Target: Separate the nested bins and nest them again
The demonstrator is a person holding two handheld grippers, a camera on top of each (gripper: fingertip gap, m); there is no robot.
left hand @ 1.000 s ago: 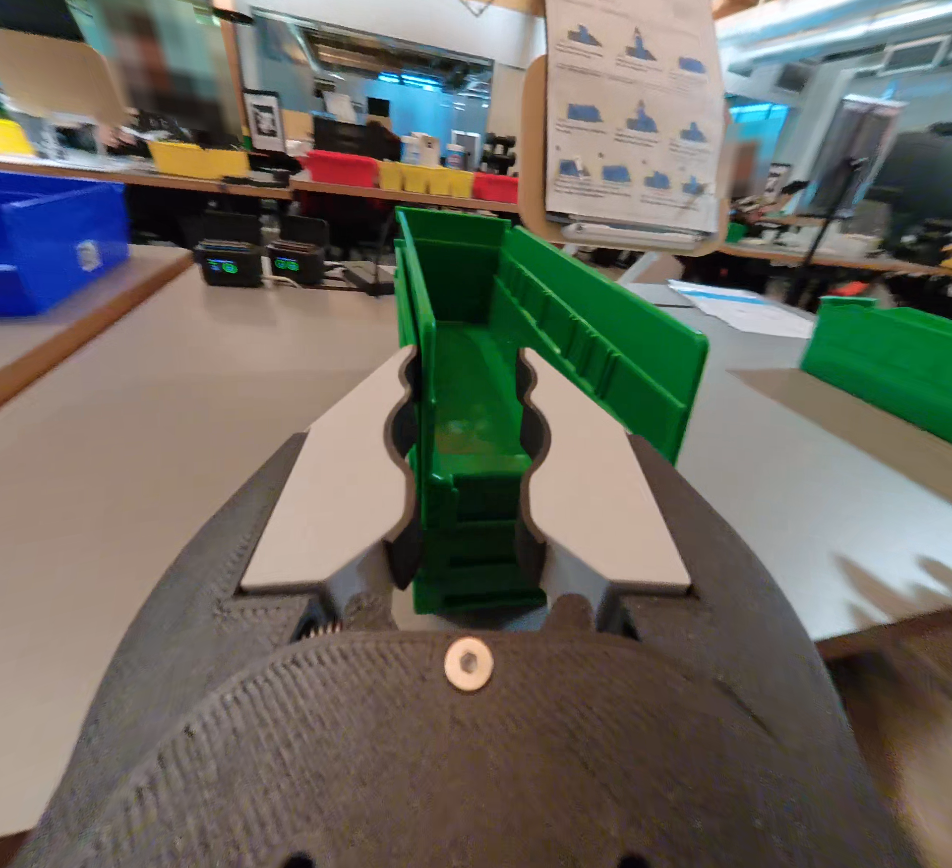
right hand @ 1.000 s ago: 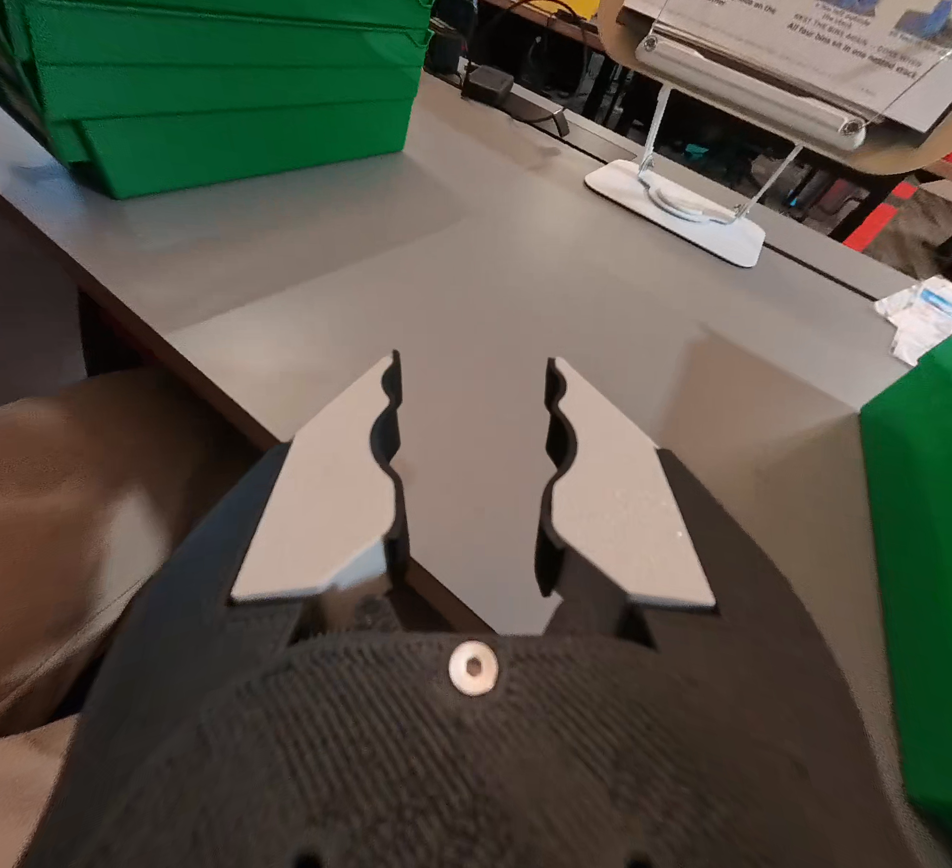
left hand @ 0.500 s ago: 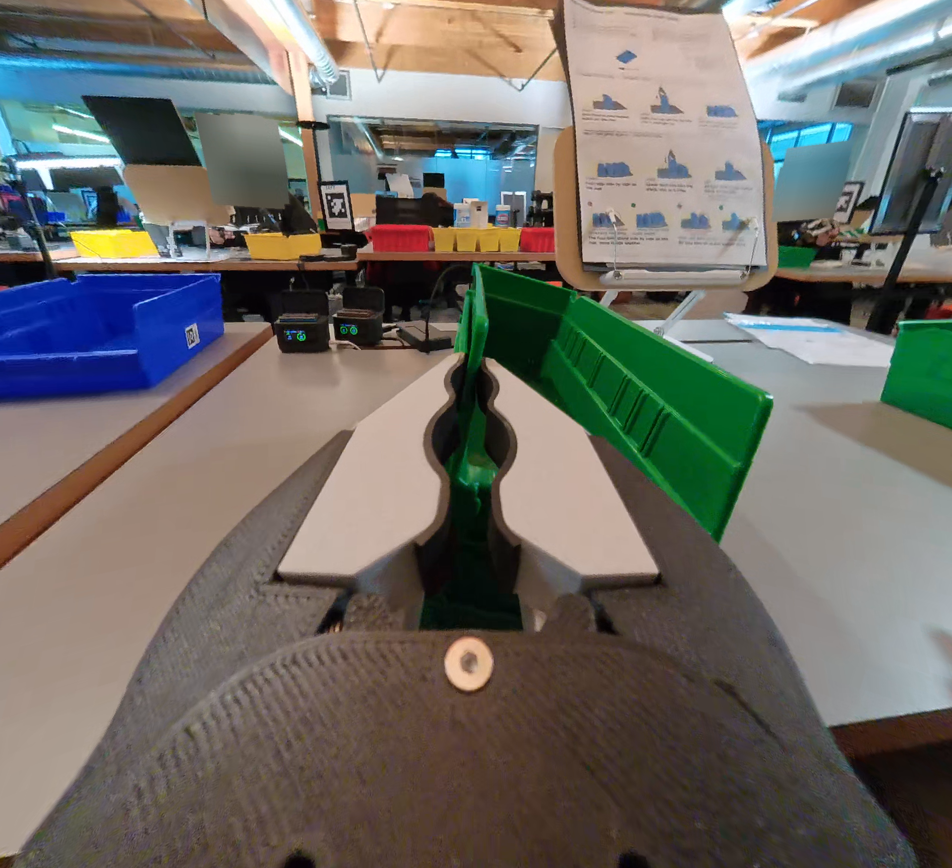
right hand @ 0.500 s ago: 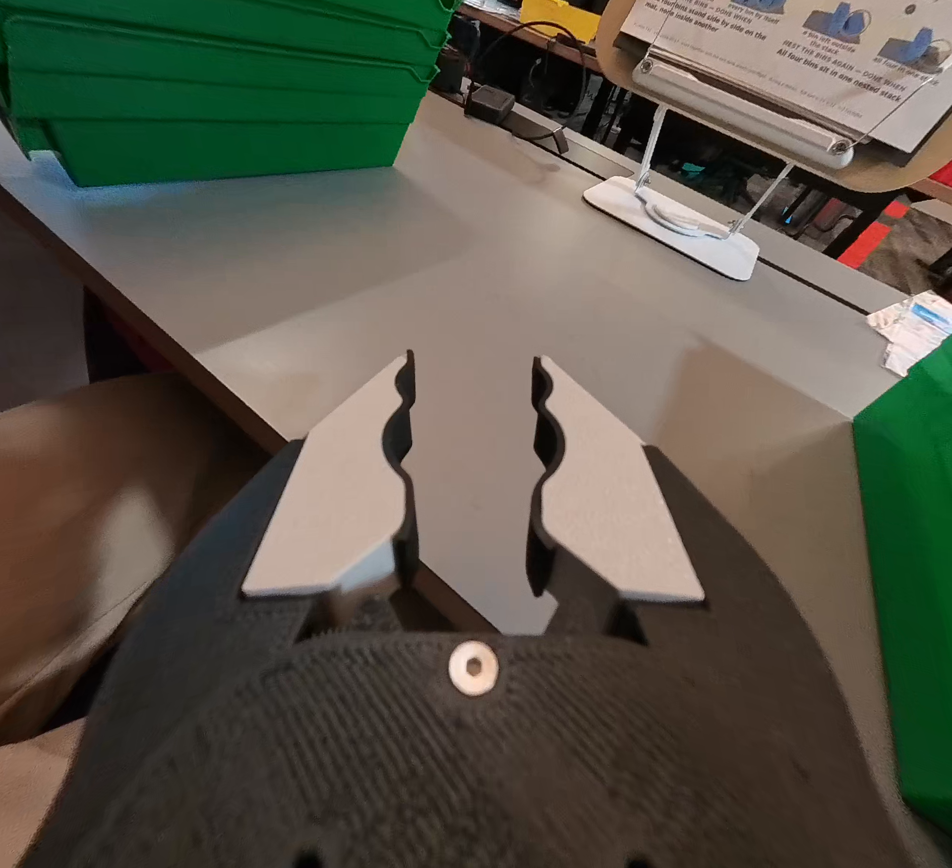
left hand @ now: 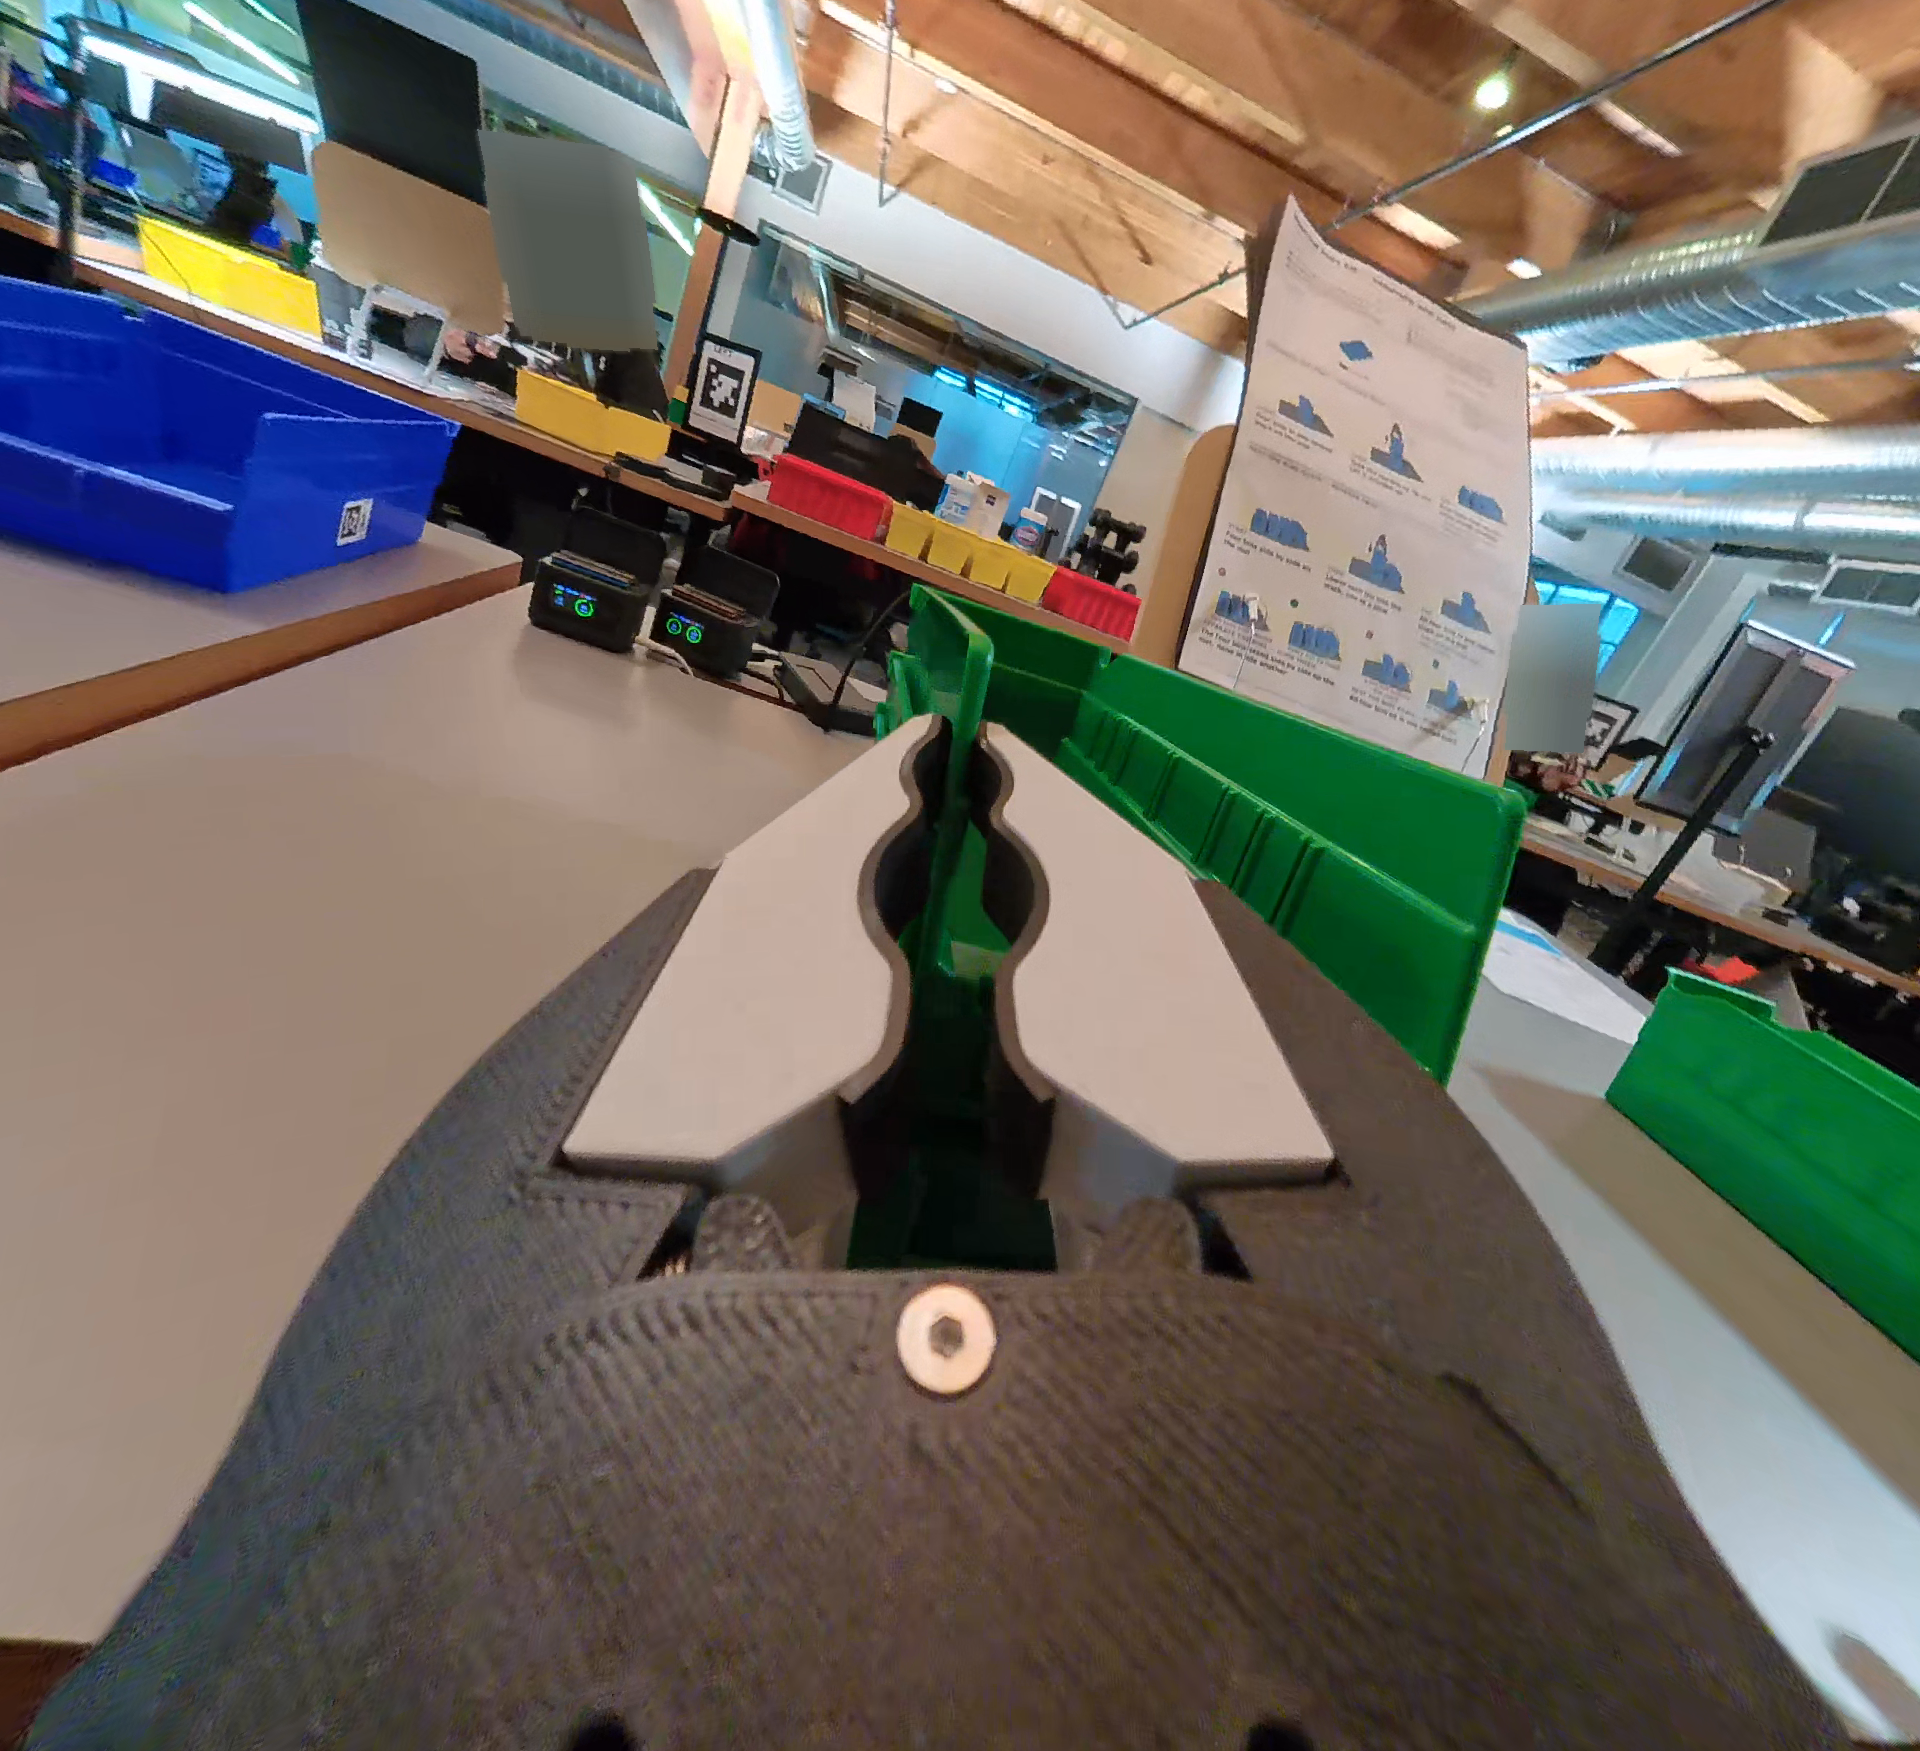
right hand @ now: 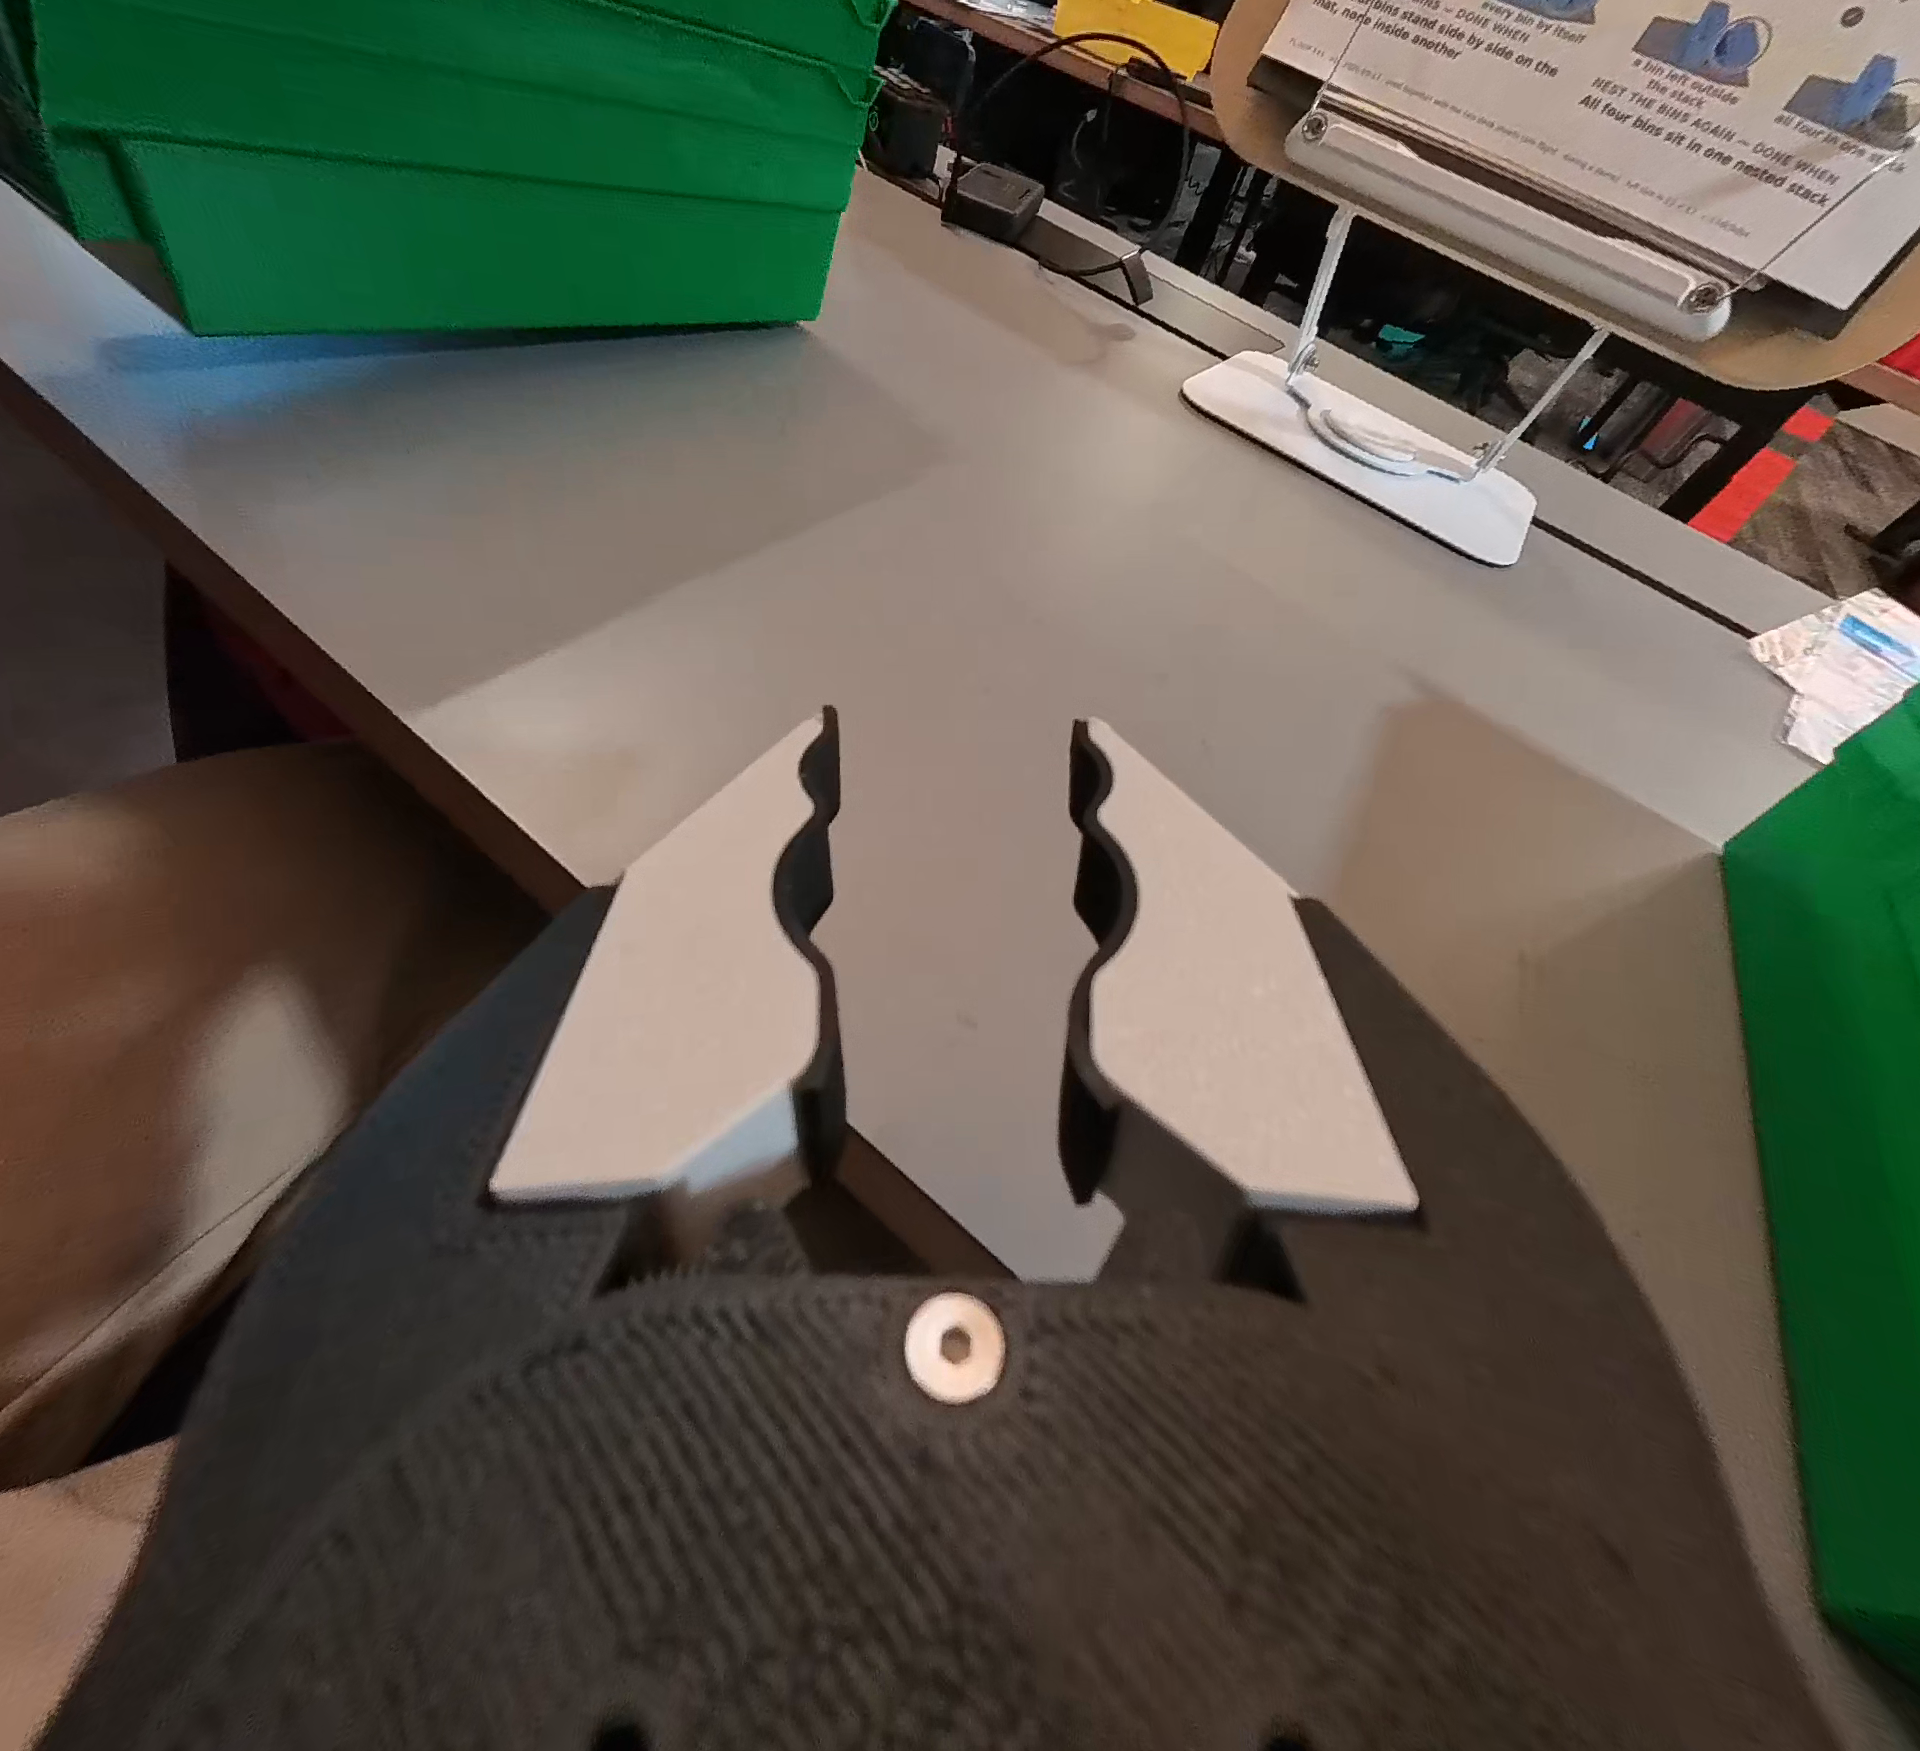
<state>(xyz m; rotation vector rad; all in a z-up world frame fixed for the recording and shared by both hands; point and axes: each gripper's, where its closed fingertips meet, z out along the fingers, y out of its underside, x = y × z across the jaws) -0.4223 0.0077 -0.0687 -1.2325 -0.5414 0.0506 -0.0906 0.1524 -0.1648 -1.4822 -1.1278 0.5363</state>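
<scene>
My left gripper [left hand: 961, 735] is shut on the left side wall of a green bin [left hand: 1288, 839] and holds it tilted up off the grey table [left hand: 312, 849]. A second green bin [left hand: 1787, 1119] sits on the table to the right. In the right wrist view a stack of nested green bins [right hand: 468, 101] stands at the far left of the table [right hand: 935, 558], the upper ones tilted. Another green bin [right hand: 1839, 1182] shows at the right edge. My right gripper [right hand: 951, 740] is open and empty above the table's near edge.
An instruction sheet on a stand [right hand: 1382, 454] stands at the back of the table; it also shows in the left wrist view [left hand: 1371, 538]. A blue bin [left hand: 197, 454] sits on a neighbouring table at the left. Two chargers [left hand: 644, 600] and cables lie at the table's far edge. Crumpled paper [right hand: 1839, 673] lies at the right.
My left gripper closed on the bin's side wall and raised it, tilting upward. My right gripper's jaws narrowed, then widened a little, and it drifted slightly toward the stack.
</scene>
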